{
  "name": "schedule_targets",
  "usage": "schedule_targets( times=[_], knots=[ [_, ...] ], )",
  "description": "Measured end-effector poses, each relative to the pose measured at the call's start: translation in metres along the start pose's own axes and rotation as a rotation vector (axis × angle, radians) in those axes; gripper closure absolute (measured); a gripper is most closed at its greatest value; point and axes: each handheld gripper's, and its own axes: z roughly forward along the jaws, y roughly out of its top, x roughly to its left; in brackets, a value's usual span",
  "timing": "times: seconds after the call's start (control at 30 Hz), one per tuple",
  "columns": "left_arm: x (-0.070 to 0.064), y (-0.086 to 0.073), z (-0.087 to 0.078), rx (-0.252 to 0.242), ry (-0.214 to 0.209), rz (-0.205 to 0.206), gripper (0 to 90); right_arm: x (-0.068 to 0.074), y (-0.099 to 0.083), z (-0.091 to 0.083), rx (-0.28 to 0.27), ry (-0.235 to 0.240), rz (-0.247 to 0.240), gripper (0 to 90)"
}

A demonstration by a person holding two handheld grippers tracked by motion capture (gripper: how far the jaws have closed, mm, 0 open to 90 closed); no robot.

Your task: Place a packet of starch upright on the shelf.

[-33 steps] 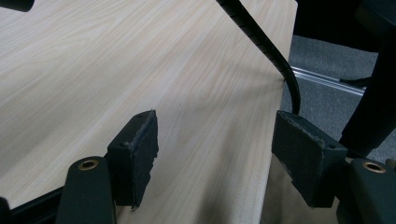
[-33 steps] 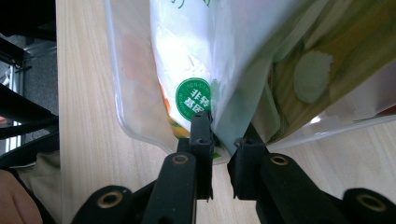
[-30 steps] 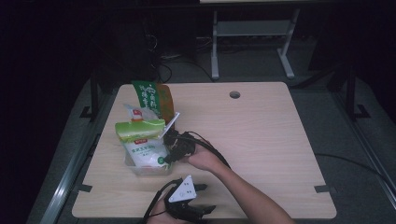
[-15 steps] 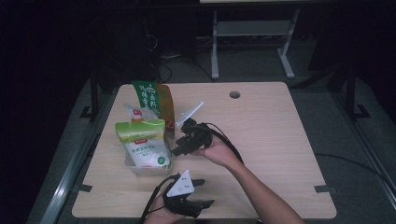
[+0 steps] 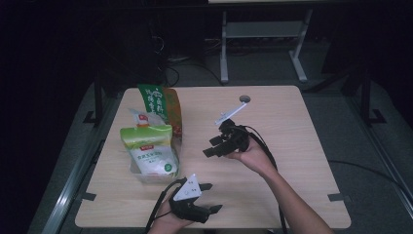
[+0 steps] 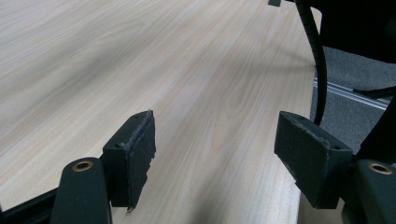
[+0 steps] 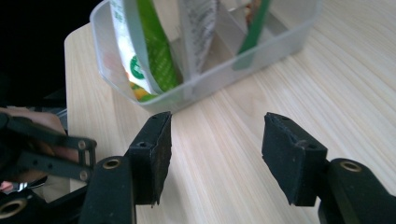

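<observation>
A clear plastic bin (image 5: 140,176) stands at the table's left with upright packets in it. A green and white packet (image 5: 151,151) is at its front and a tall green one (image 5: 155,101) at its back. My right gripper (image 5: 213,146) is held above the table's middle, a little right of the bin, pointing at it. Its jaws are open and empty. In the right gripper view the bin (image 7: 210,74) stands just beyond my right gripper (image 7: 215,126). My left gripper (image 5: 213,197) rests open near the front edge, over bare wood (image 6: 201,84).
A round cable hole (image 5: 245,99) sits near the table's far edge. Cables trail from both grippers toward the front edge. The other hand and its gripper (image 7: 42,149) show at the left of the right gripper view. The floor drops away past the table's edge (image 6: 345,88).
My right gripper has drawn back to the right, away from the bin, and stays open. The left gripper has hardly moved.
</observation>
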Motion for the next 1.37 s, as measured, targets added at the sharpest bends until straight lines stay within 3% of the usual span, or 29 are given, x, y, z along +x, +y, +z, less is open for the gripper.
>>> schedule_targets(
  times=[0.43,0.87,1.1,1.37],
  knots=[
    [0.002,0.002,-0.003,-0.013,0.006,-0.012,28.0,-0.017,-0.036,-0.041,-0.027,-0.067,0.069,38.2],
    [0.001,0.002,-0.001,0.007,0.003,0.011,27.8,-0.025,-0.076,-0.062,-0.014,-0.099,0.136,35.8],
    [0.001,0.002,0.001,-0.004,0.003,-0.003,27.6,-0.028,-0.101,-0.073,-0.022,-0.117,0.173,33.4],
    [0.002,0.002,0.001,-0.001,0.002,-0.003,27.1,-0.025,-0.141,-0.082,-0.023,-0.129,0.222,30.7]
  ],
)
